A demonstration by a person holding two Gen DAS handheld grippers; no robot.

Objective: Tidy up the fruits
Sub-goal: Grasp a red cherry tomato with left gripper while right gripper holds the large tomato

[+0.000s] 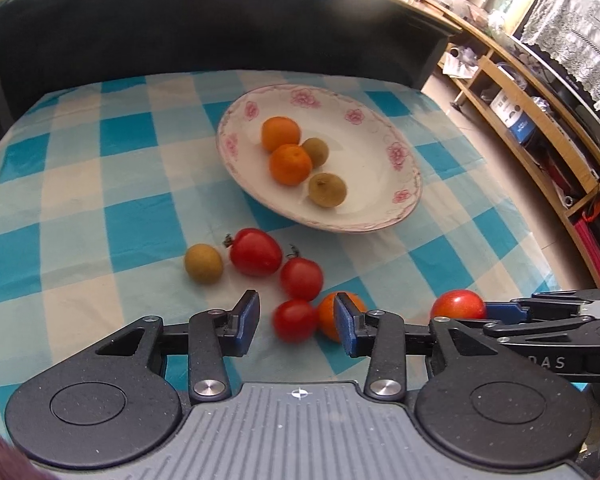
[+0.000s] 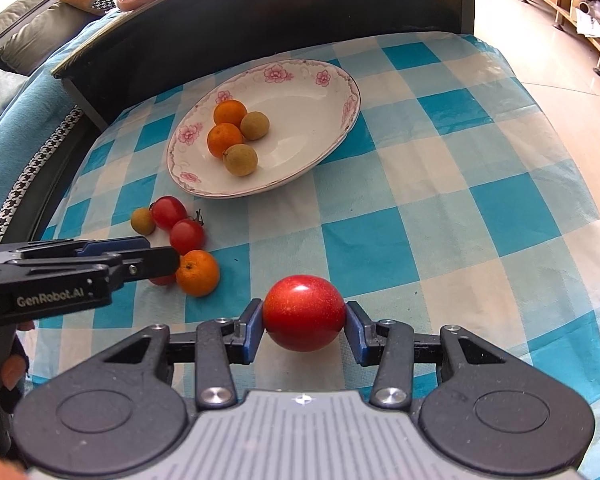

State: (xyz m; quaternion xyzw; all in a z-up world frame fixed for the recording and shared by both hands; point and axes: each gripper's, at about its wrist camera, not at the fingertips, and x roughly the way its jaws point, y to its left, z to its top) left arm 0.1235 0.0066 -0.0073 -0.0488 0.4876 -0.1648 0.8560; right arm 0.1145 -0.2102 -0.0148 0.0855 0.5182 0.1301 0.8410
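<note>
A white plate with pink flowers holds two oranges and two brown longans; it also shows in the right wrist view. On the cloth lie a longan, three red tomatoes and an orange. My left gripper is open, with a small tomato and the orange between its fingers. My right gripper is shut on a big red tomato, which also shows in the left wrist view.
A blue and white checked cloth covers the table. A dark raised edge stands behind it. A wooden shelf unit is on the right. A sofa is on the left.
</note>
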